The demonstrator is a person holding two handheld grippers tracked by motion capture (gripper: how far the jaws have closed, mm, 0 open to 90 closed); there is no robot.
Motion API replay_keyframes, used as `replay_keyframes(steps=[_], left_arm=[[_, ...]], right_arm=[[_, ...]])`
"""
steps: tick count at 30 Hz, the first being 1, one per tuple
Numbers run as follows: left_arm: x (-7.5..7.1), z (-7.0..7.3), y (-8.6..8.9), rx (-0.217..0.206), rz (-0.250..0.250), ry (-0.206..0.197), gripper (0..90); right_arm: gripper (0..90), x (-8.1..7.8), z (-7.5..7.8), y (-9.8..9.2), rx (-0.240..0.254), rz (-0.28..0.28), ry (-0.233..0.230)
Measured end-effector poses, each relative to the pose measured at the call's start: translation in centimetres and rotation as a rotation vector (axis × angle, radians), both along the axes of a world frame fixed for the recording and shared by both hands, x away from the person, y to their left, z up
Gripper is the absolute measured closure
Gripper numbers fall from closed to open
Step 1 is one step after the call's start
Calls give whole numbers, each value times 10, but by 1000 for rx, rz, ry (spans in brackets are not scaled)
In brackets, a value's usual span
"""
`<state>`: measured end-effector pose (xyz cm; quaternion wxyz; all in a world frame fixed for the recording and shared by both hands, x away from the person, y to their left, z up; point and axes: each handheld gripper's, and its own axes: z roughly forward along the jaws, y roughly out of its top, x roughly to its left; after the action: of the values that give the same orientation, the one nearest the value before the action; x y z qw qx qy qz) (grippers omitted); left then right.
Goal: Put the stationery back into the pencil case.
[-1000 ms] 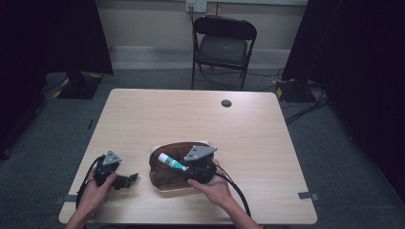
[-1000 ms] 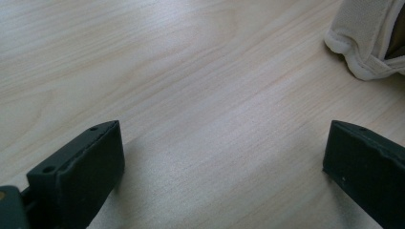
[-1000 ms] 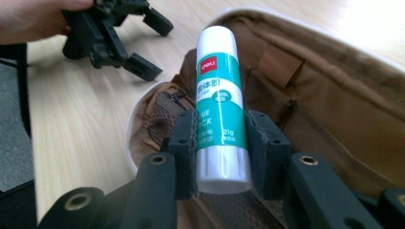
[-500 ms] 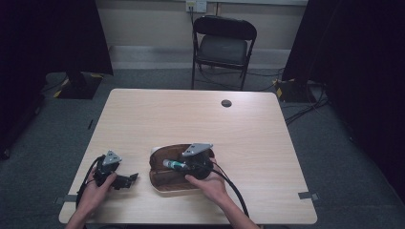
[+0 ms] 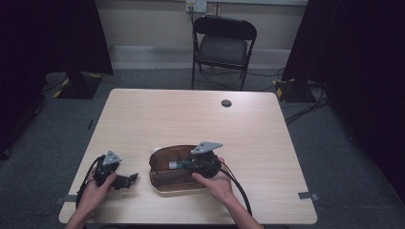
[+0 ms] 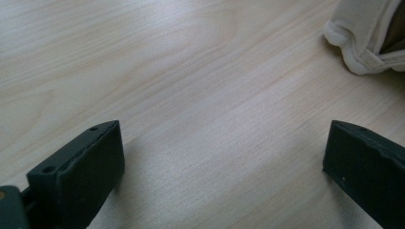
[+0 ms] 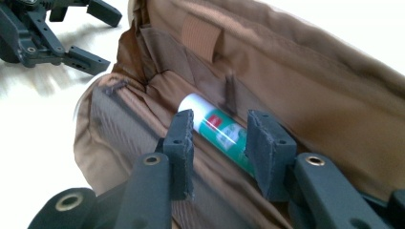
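Note:
An open brown pouch (image 5: 162,183) with a cream rim lies on the near middle of the wooden table (image 5: 191,124). Inside it lies a green-and-white tube (image 7: 215,125), which also shows at the pouch's mouth (image 5: 174,165). My right gripper (image 7: 219,138) reaches into the pouch (image 7: 296,86). Its jaws have just been opening and stand either side of the tube with a gap, no longer pressing it. In the high view the right gripper (image 5: 180,165) is over the pouch. My left gripper (image 5: 132,178) rests open on the table to the pouch's left, with bare wood between its jaws (image 6: 222,157).
A black folding chair (image 5: 224,45) stands beyond the table's far edge. A small black round cap (image 5: 226,103) sits in the tabletop at the far right. Cables trail from both grippers toward the near edge. The pouch's cream corner (image 6: 363,43) lies ahead of the left gripper.
The right gripper has sunk into the pouch with the tube, which went from raised and tilted to lying inside. Its jaws have parted a little. The left gripper has not moved.

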<state>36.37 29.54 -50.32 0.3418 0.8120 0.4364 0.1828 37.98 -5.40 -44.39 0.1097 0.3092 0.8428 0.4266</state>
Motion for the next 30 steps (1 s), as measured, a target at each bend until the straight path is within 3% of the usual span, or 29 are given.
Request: replay_keyframes(steps=[9, 21, 30], left_arm=[[0, 0, 0, 2, 0, 0, 0], [-2, 0, -1, 2, 10, 1, 0], [-6, 0, -1, 4, 12, -1, 0]], right_arm=[[626, 1, 3, -22, 26, -44, 3], [573, -11, 3, -51, 63, -70, 1], [516, -22, 2, -81, 50, -89, -23]])
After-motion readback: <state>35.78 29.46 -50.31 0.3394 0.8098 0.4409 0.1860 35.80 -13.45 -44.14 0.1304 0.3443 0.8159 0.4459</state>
